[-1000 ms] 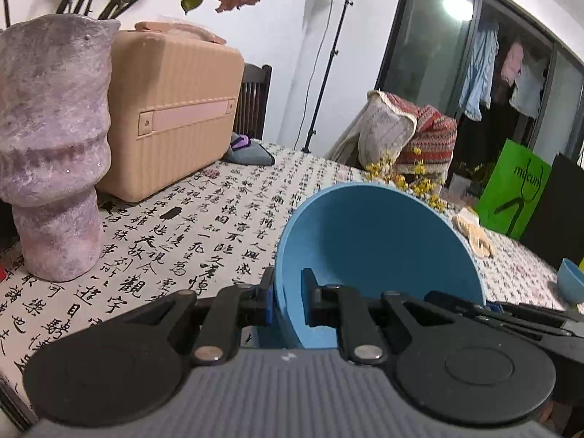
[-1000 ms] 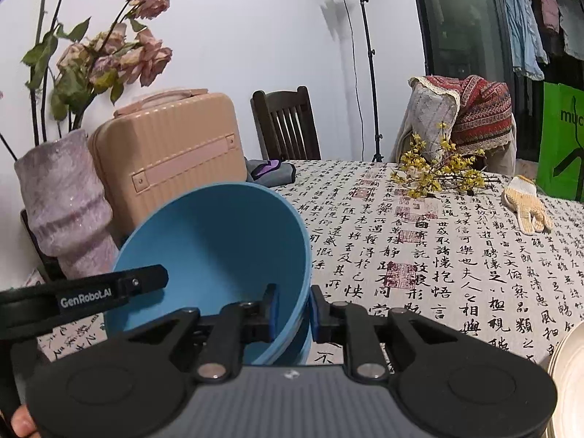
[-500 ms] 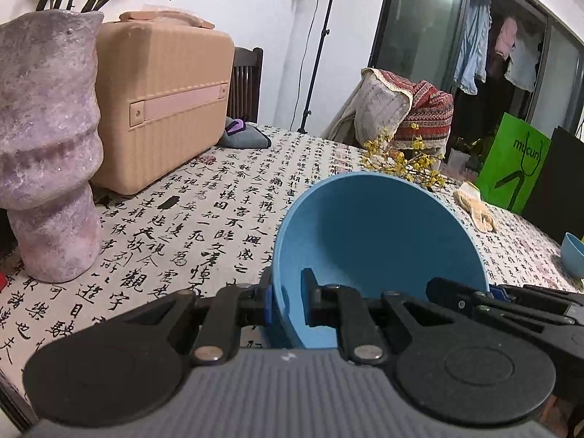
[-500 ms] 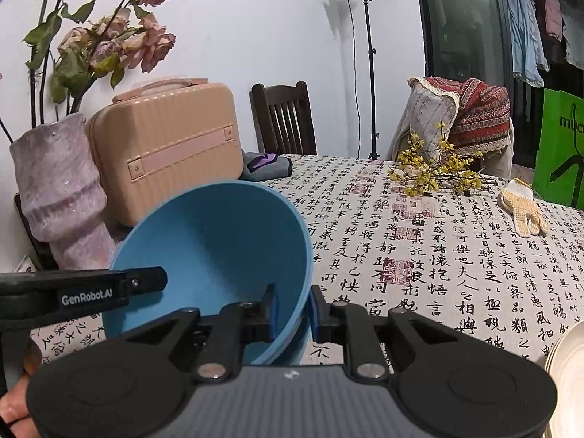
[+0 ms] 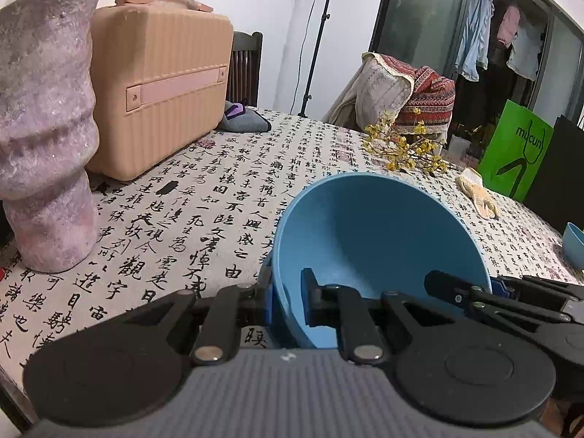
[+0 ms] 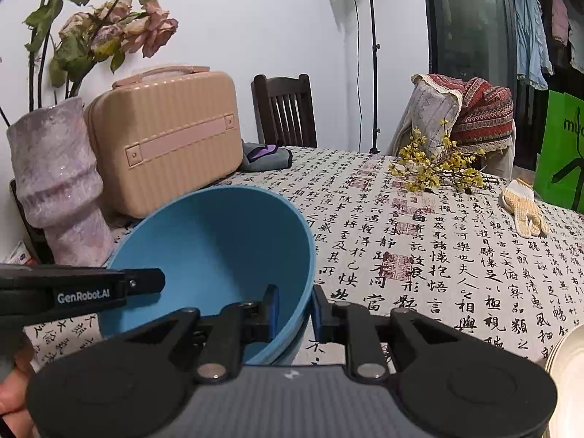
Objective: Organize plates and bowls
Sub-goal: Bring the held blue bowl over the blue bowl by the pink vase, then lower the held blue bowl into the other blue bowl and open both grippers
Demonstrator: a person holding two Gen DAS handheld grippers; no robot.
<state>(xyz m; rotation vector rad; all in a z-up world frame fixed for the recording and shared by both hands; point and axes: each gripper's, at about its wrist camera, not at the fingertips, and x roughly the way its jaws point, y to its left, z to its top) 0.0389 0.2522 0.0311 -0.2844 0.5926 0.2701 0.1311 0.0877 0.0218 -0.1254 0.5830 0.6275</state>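
A large blue bowl point(image 5: 365, 233) hangs tilted just above the patterned tablecloth, held at opposite sides of its rim. My left gripper point(image 5: 288, 295) is shut on the bowl's left rim, one finger inside and one outside. My right gripper point(image 6: 295, 310) straddles the right rim of the same bowl point(image 6: 219, 241); its jaws are opening, with the rim still between the pads and touching the outer one. The edge of a second blue bowl point(image 6: 292, 356) shows right under the held one. Each gripper appears in the other's view, the right gripper point(image 5: 492, 288) and the left gripper point(image 6: 146, 281).
A mauve vase point(image 5: 43, 127) with dried roses and a beige case point(image 5: 157, 84) stand at the left. Yellow flower sprigs point(image 6: 434, 171) and a knit glove point(image 6: 525, 211) lie farther back. A small blue bowl point(image 5: 575, 244) sits far right. White plates point(image 6: 569, 376) show at the right edge.
The left wrist view has tipped slightly, so the vase and case sit higher in frame. The bowl stays tilted between both grippers. The right jaws stand a touch wider.
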